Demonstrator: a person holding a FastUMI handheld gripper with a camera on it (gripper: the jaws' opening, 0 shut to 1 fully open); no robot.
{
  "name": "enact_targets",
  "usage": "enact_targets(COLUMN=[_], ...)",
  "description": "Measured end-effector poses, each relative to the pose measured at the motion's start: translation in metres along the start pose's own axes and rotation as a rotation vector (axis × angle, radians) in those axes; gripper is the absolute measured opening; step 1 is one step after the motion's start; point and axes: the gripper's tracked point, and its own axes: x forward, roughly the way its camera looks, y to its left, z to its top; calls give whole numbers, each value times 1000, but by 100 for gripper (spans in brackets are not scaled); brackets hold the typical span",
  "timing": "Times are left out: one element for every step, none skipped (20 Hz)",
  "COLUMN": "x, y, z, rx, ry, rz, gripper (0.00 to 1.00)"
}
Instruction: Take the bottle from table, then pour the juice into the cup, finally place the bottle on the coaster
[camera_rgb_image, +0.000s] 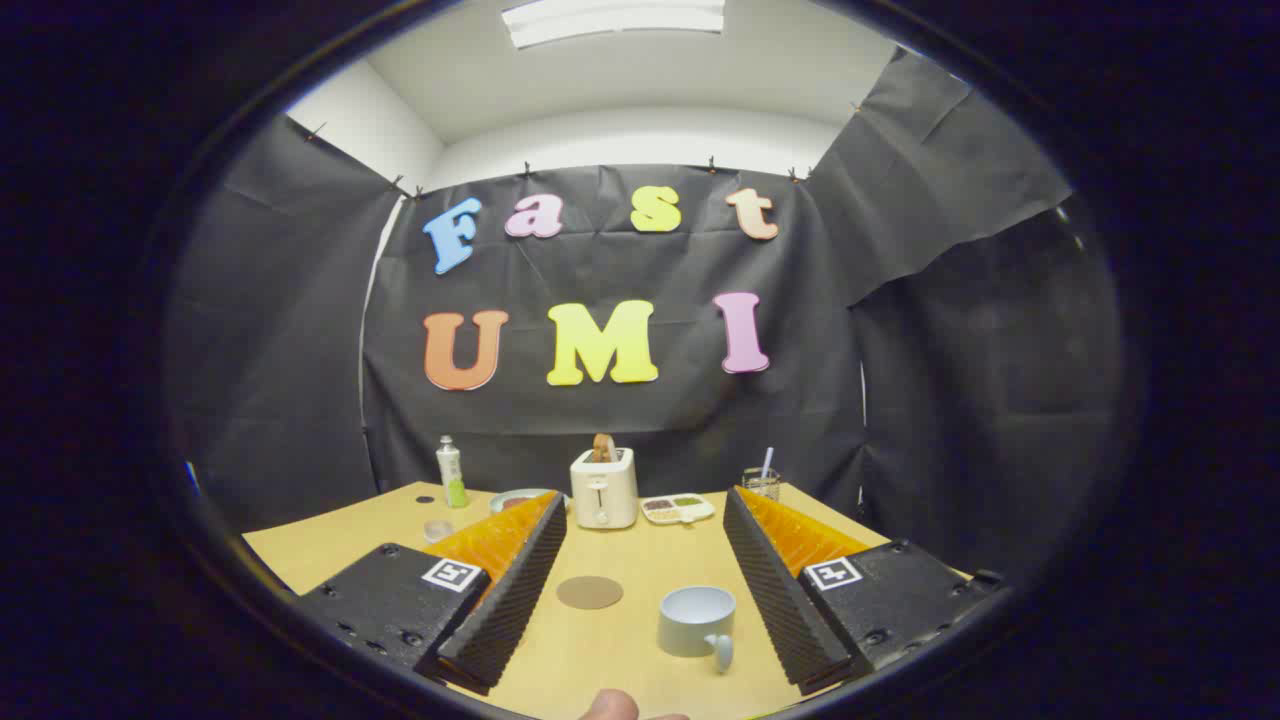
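1. The gripper (645, 520) is held wide open over the bench (330, 545), with nothing gripped between its fingers.
2. The bottle (451, 472) can be seen standing upright near the bench's far left corner, well beyond the left finger and well apart from it.
3. The cup (697, 620) is found between the fingers, closer to the right one, empty by the looks of it, handle turned toward the near edge.
4. The coaster (589, 592) is laid flat just left of the cup, also between the fingers.
5. A toaster (604, 487) is parked by the far edge, with a small tray (677, 508) beside it.
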Motion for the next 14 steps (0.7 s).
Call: enact_targets(x=[-1,-2,-3,-5,-5,-5,-6,-5,-5,-6,-5,-4,-4,-3], y=[10,20,29,38,46,54,59,61,61,62,64,67,68,68], z=[-2,-5,-7,-9,-12,-16,-21,-28,-32,-38,-41,-46,-47,-49], rx=[-11,-20,-23,-21,-16,-12,-14,-19,-26,-30,-32,-31,-27,-26], ry=[6,11,14,12,14,15,22,33,44,55,65,74,80,83], rz=[14,26,40,53,64,76,84,79,70,64,63,64,63,64], gripper=[100,100,100,100,100,100,100,100,100,100,100,100,100,100])
